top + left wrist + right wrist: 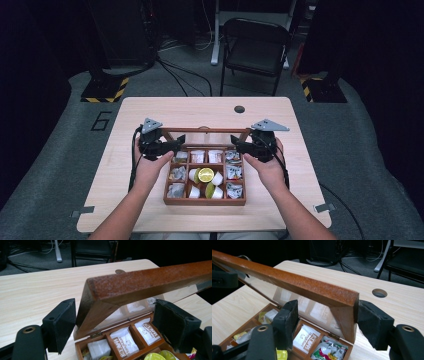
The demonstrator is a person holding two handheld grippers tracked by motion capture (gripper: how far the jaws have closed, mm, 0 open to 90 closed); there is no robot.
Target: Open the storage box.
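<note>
In the high view we find the wooden box [205, 200] at the middle of the table [150, 112], near the person's edge, with its glazed lid [205, 130] raised at the far side. The left gripper [167, 146] stands at the lid's left corner and the right gripper [239, 145] at its right corner, each held in a hand. The base is divided into small compartments holding sachets [197, 156], white cups and green-topped pods [205, 174]. In the left gripper view we see the lid [150, 280] as a reddish-brown frame with a mitred corner and a clear pane; the jaws stand spread on either side of that corner, the left pad close to the wood and the right pad well off it, so nothing is pinched. A small brass hinge [95, 335] joins lid to base. In the right gripper view the jaws likewise straddle the other corner of the lid [294, 283], spread, with the outer pad at or just beside the side rail; we cannot tell whether it touches. We judge the lid stiff and fairly light, but the pane is fragile and the varnished wood may slip under the pads. We recommend taking hold on the solid frame rails near the corners, never on the pane, and moving both sides together so the hinges are not twisted.
</note>
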